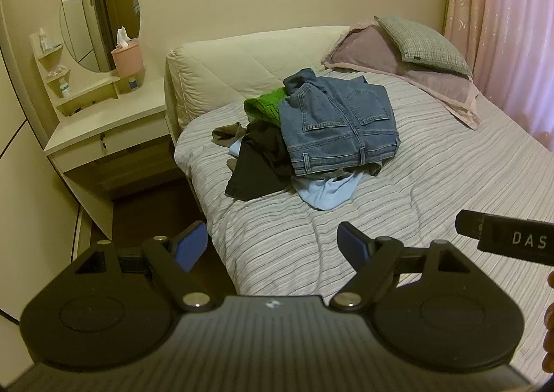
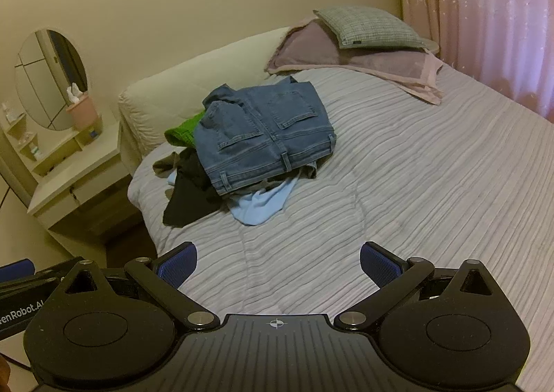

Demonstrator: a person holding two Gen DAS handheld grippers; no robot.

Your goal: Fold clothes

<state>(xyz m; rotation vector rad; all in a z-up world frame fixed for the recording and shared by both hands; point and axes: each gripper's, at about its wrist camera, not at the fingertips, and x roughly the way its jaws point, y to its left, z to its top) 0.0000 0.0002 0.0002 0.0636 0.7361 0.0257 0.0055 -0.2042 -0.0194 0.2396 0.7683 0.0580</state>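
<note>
A heap of clothes lies on the bed's striped cover (image 1: 432, 184) (image 2: 432, 184). Blue jeans (image 1: 339, 125) (image 2: 270, 136) sit on top, back pockets up. Under them are a green knit piece (image 1: 265, 105) (image 2: 181, 132), a black garment (image 1: 258, 163) (image 2: 190, 191), a light blue garment (image 1: 327, 191) (image 2: 263, 201) and a bit of olive cloth (image 1: 225, 134) (image 2: 164, 163). My left gripper (image 1: 273, 243) hangs open over the bed's near corner, well short of the heap, nothing between its blue pads. My right gripper (image 2: 278, 265) is open too, over bare cover in front of the heap.
Two pillows, a mauve one (image 1: 398, 70) (image 2: 346, 56) and a grey checked one (image 1: 422, 42) (image 2: 367, 25), lie at the head of the bed. A white dressing table (image 1: 104, 125) (image 2: 76, 181) with an oval mirror and a pink bin (image 1: 127, 56) (image 2: 83, 113) stands left. Pink curtains (image 1: 502, 28) (image 2: 484, 11) hang right.
</note>
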